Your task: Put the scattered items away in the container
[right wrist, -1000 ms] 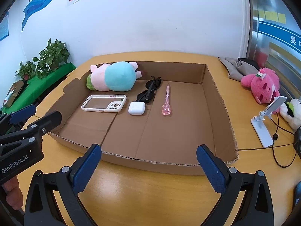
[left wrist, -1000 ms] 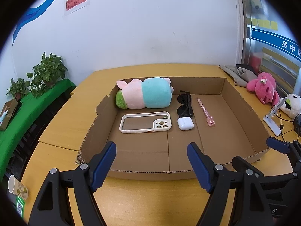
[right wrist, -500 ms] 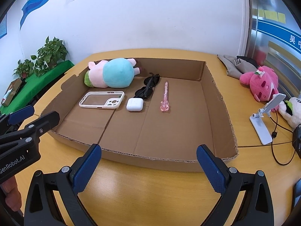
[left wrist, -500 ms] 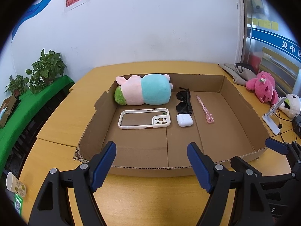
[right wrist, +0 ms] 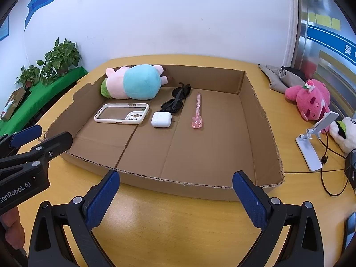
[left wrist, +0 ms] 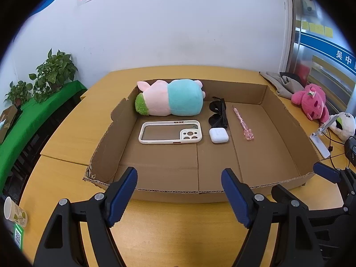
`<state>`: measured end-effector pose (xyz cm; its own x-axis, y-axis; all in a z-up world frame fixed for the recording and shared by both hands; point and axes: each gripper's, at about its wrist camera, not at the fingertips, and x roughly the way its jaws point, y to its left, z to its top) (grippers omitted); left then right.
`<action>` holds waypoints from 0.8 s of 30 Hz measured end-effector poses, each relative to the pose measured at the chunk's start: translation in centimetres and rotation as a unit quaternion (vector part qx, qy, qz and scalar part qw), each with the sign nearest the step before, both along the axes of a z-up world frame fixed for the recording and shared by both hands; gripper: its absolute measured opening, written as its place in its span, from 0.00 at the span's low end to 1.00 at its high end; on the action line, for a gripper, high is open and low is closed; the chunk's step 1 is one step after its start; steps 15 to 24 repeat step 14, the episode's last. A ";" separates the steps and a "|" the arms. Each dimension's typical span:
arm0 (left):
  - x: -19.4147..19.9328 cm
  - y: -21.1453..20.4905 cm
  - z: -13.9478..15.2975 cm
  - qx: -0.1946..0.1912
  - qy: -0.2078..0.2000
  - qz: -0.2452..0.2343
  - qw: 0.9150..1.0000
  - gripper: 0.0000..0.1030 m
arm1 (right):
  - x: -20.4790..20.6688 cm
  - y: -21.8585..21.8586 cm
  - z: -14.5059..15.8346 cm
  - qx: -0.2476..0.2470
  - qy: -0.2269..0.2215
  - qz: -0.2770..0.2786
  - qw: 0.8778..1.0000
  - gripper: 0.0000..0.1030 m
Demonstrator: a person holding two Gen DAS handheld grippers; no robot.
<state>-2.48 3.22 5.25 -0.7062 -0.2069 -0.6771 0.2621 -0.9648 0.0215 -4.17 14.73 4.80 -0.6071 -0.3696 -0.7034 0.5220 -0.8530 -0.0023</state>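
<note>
Five items already lie in the shallow brown cardboard tray [left wrist: 289, 120]; left claw [left wrist: 179, 192] and right claw [right wrist: 175, 197] both gape empty; tidying looks finished.

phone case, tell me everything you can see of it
The phone case is an empty cream-white bumper with a clear back and a white camera block with round cutouts at one end. It looks like plastic, with a small orange button on its near edge. It lies flat on the box floor, before the plush, apart from the earbud case.
</note>
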 end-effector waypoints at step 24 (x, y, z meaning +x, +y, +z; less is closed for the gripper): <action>0.2 0.0 -0.2 0.001 -0.004 0.005 1.000 0.76 | 0.5 -0.2 -0.1 0.002 0.000 0.001 1.000 1.00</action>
